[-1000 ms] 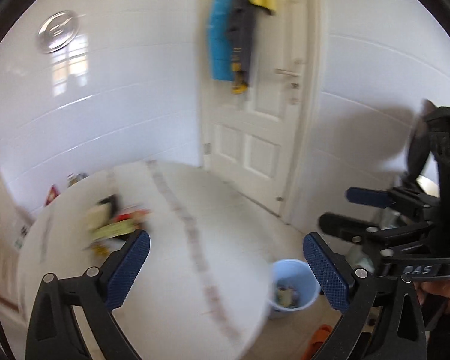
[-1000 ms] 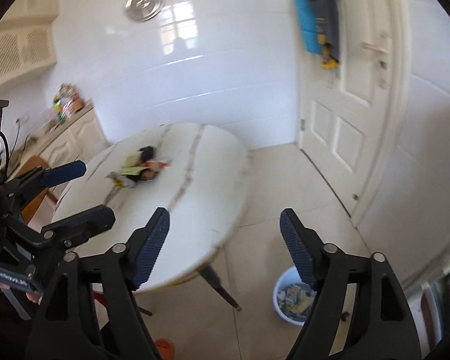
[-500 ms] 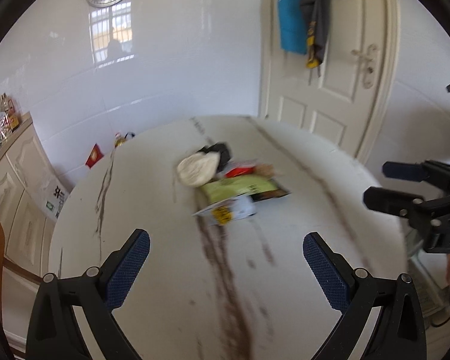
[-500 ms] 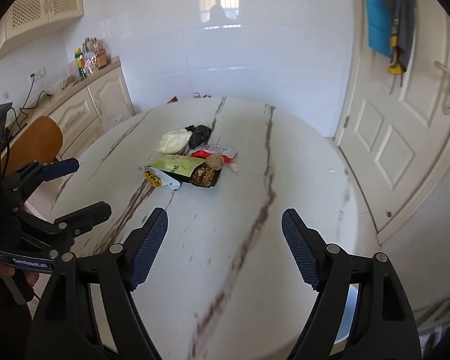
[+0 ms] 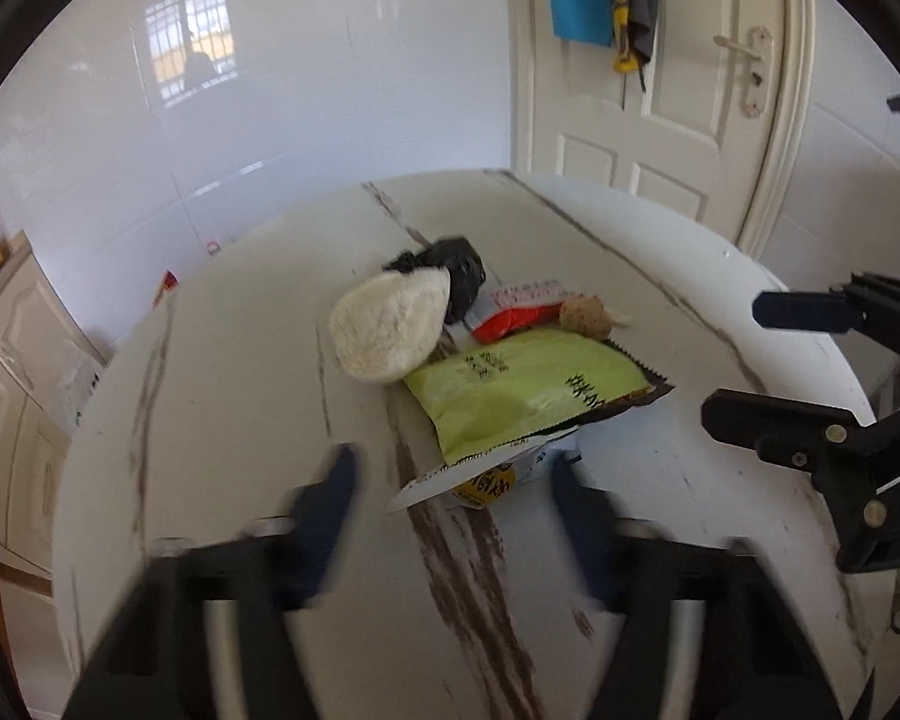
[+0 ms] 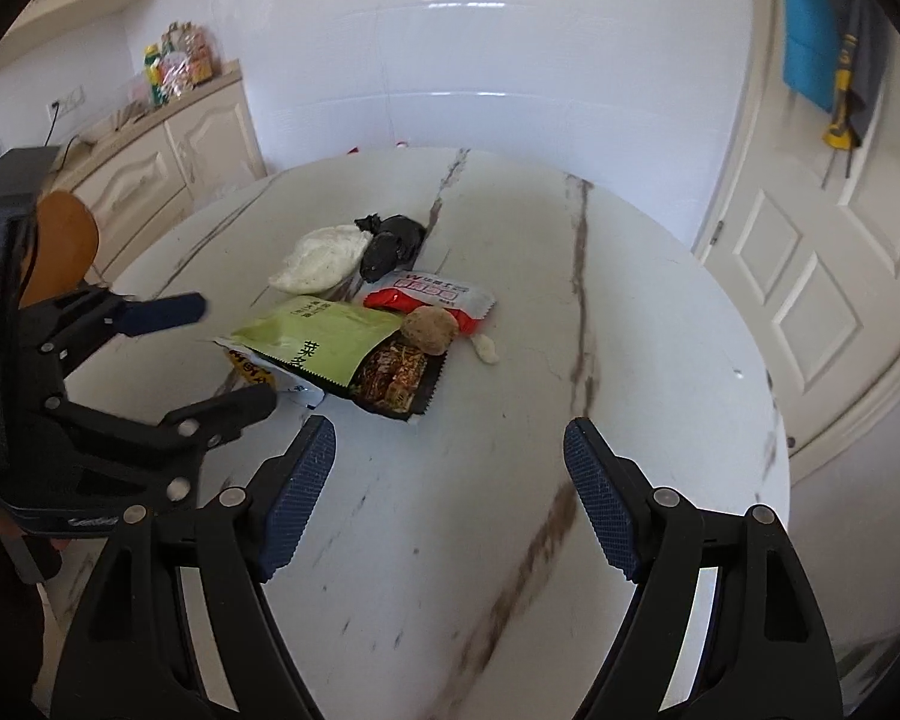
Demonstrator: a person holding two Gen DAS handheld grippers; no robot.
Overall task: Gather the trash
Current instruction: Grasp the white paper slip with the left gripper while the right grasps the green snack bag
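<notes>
**Trash pile mid-surface, both grippers hovering short of it**

The trash sits in 1 cluster near the middle of the round marble surface. A green snack packet lies at the near side, overlapping a yellow-and-white wrapper beneath it. At 12 o'clock from the packet lie a white crumpled wad and a black crumpled bag, touching each other. At 2 o'clock lies a red-and-white sachet, with a brown lump resting against it.

The left gripper hangs over the near edge of the pile, at 6 o'clock from the green packet. Its jaws have just been closing and appear blurred; they are part-way in, with the wrapper's corner lying between them and no pad visibly pressing on it. The right gripper stands spread wide over bare marble at 5 o'clock from the pile, holding nothing.

Beyond the surface, a white panelled door stands at 3 o'clock, with cream cabinets at 10 o'clock.
</notes>
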